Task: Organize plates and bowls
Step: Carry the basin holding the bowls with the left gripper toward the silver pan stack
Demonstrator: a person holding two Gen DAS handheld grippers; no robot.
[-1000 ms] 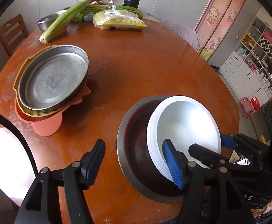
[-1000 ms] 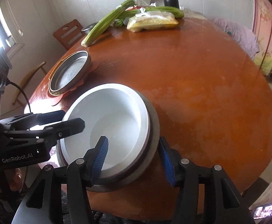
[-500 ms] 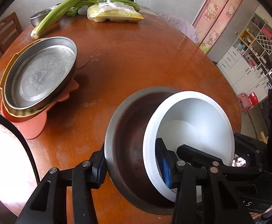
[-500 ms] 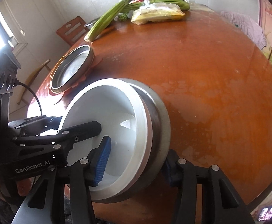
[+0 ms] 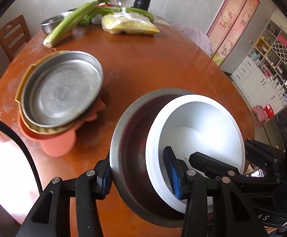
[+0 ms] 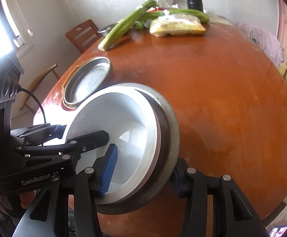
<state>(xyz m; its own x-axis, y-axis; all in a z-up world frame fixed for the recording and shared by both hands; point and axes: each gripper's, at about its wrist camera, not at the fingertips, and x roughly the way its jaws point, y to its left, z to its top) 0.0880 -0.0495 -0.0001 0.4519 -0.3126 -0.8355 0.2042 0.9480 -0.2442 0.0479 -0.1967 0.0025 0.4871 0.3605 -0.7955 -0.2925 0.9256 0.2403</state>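
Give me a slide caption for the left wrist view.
Both grippers clamp the nested steel bowl and white bowl beside stacked plates.

Plenty of bare round orange-brown wooden desk point(image 6: 222, 102) on the right; stacked steel pan on orange plates point(image 5: 60, 90) blocking left, celery and bagged food point(image 5: 127, 22) crowding far edge.

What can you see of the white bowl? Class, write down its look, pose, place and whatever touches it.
The white bowl is round, smooth and plain, seemingly plastic or ceramic, with a thick rim and a flat bottom; it looks empty. It sits nested inside a larger steel bowl, off-centre and tilted with it. Both grippers clamp the pair: the left gripper and right gripper each have one blue-padded finger inside the white bowl and the other outside the steel one. The pair is held over the table.
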